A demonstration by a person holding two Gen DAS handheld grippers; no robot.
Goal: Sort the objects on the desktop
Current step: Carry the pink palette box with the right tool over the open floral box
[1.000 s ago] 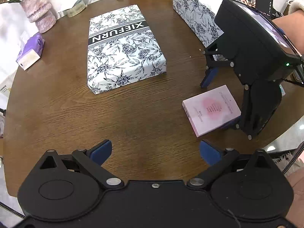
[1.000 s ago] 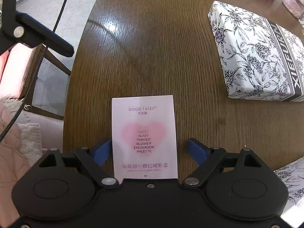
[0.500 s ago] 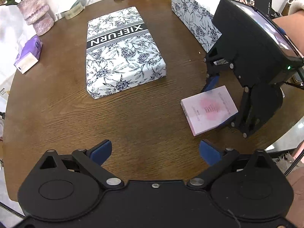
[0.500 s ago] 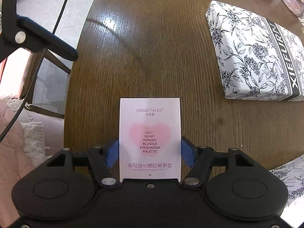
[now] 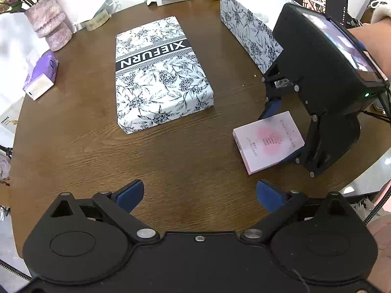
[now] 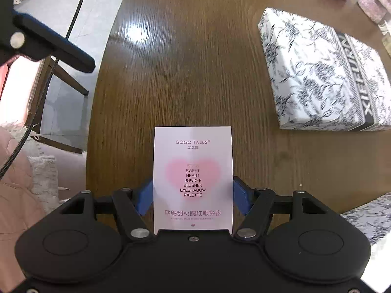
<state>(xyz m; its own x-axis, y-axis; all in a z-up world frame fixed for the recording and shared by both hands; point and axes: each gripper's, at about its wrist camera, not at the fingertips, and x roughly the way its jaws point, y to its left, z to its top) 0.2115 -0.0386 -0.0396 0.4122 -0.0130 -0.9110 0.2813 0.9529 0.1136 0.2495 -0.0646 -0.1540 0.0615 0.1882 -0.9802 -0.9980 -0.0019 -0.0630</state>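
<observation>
Right gripper point(image 6: 193, 196) clamping the palette box point(image 6: 193, 171) between both blue pads point(image 6: 145, 199), box sitting at 6 o'clock in the right wrist view, pointing toward 12. Left gripper point(image 5: 199, 193) hovering with pads spread wide, holding nothing, above the wooden table point(image 5: 73, 146). Palette box lying at 3 o'clock in the left wrist view. Floral lid point(image 5: 158, 78) resting at 12 o'clock, well apart. Open floral box point(image 5: 249, 26) standing at 1 o'clock. Purple tissue pack point(image 5: 41, 75) lying at 10 o'clock.
</observation>
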